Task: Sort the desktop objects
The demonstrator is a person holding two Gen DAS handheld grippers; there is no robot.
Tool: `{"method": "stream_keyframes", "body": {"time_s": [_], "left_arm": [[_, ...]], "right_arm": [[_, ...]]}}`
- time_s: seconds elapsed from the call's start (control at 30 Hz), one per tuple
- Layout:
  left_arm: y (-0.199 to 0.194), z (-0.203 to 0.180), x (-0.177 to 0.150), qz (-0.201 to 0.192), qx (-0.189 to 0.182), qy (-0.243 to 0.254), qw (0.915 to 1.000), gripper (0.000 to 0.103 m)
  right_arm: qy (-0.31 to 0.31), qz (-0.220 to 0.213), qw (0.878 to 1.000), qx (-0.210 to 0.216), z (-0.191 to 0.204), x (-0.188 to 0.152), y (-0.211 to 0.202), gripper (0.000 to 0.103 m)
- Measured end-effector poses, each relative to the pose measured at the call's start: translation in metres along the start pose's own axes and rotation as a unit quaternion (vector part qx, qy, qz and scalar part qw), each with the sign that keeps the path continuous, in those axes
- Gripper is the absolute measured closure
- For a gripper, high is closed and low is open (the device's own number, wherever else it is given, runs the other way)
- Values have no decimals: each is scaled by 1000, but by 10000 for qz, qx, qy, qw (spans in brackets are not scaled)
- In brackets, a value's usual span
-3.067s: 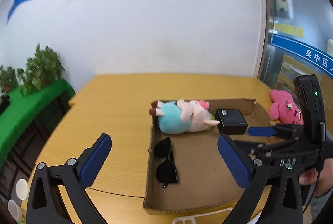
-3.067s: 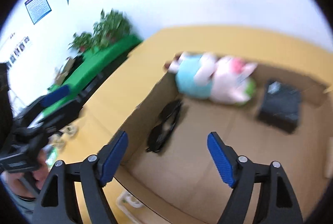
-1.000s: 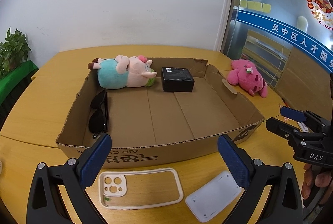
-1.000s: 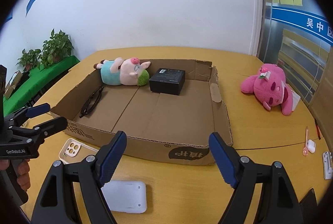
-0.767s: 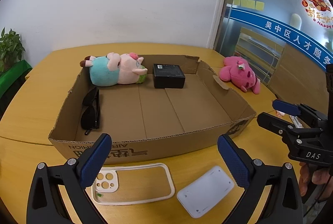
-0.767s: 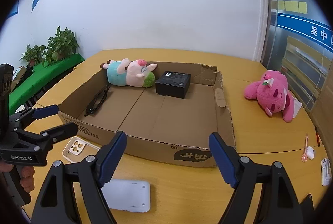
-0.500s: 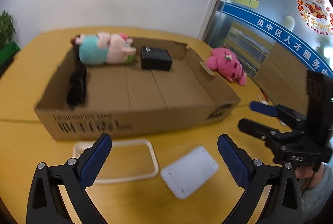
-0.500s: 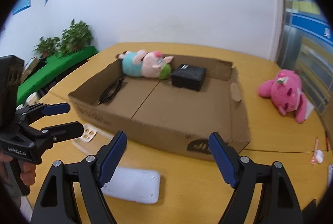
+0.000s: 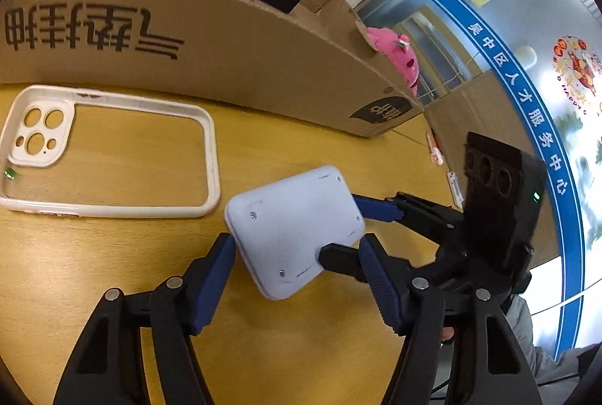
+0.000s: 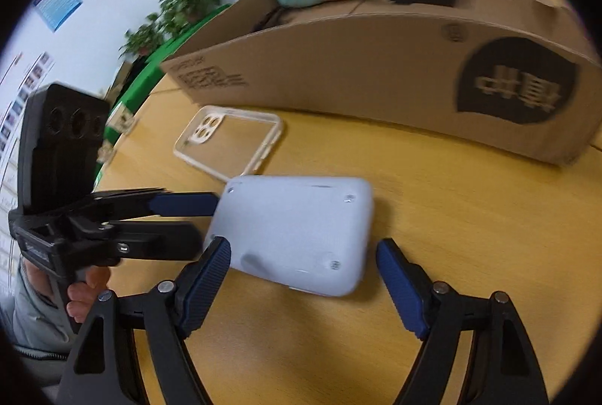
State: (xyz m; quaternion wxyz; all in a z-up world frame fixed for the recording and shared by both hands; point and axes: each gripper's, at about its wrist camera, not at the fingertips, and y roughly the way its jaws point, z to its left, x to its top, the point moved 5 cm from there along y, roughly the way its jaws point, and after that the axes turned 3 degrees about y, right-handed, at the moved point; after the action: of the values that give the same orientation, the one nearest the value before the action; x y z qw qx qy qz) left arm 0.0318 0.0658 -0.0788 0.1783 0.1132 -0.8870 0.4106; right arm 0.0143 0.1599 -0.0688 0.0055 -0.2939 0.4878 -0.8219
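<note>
White and flat, the rounded rectangular plastic device (image 9: 295,226) lies on the yellow wooden table (image 9: 320,149) in the left wrist view, in front of the brown cardboard box (image 9: 210,40) and just beside the cream phone case (image 9: 109,149). The left gripper (image 9: 301,271) straddles its near end; its jaws have just been closing, with the device between them. The left blue pad looks to be at the device's edge, the right one apart, so no pinch yet. The right gripper (image 9: 361,232) reaches in from the far side.

In the right wrist view, the right gripper (image 10: 303,279) brackets the same device (image 10: 297,235), its jaws also just closing: the left pad is at the edge, the right pad clear of it.

Judging by this, the step is picking up the device to sort it into the box. Next, one gripper needs to finish squeezing the device's edges before lifting.
</note>
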Motion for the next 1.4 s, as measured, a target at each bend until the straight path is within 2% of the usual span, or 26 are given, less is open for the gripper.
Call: {"method": "stream_keyframes", "body": {"time_s": [0.07,0.13,0.23,0.3,0.4,0.57,0.63,0.7,0.73,0.83,0.93,1.07,1.2,1.37,1.4], "left_arm": [[1,5,2,-20,129,-60,9999,44],[-1,8,0,-90,320,-69,9994,61],[-8,5,3,-274,357,110,9989,70],[-17,-4,3,-471,300,329,9979,69],[-25,-10,4,-664,301,657,9952,69],[-30,-10,-7,-705,224,943,9928,70],[-29,-11,-12,-666,194,1035,9922,71],[-20,-7,-17,-471,362,1040,9928,71],[-17,-3,-19,-358,499,986,9932,67],[-15,8,-23,-298,378,661,9967,66],[-16,12,-25,-313,312,425,9981,67],[-17,11,-24,-375,399,250,9982,69],[-33,8,-16,-710,554,178,9958,73],[-71,-7,3,-1252,596,376,9896,80],[-78,-11,7,-1327,547,433,9887,87]], "right_arm": [[-130,-34,9999,-102,5,-1,1,30],[-147,-118,9998,-92,5,-3,0,32],[-370,-455,9978,-307,12,-6,-11,35],[-545,-897,9939,-346,16,-6,-27,36],[-573,-1341,9892,-173,19,-9,-43,36],[-699,-1449,9870,-50,23,-25,-48,36],[-782,-1447,9863,-126,26,-30,-49,38],[-840,-1118,9896,-349,25,-31,-36,45],[-830,-953,9911,-426,22,-31,-28,48],[-345,-753,9965,-77,12,-27,-21,50],[-165,-523,9984,107,9,-22,-18,50],[-208,-425,9989,41,12,-20,-19,50],[-200,-513,9985,-49,18,-24,-21,56],[-326,-571,9978,-80,38,-21,-21,59],[-351,-571,9977,-52,43,-21,-20,62]]}}
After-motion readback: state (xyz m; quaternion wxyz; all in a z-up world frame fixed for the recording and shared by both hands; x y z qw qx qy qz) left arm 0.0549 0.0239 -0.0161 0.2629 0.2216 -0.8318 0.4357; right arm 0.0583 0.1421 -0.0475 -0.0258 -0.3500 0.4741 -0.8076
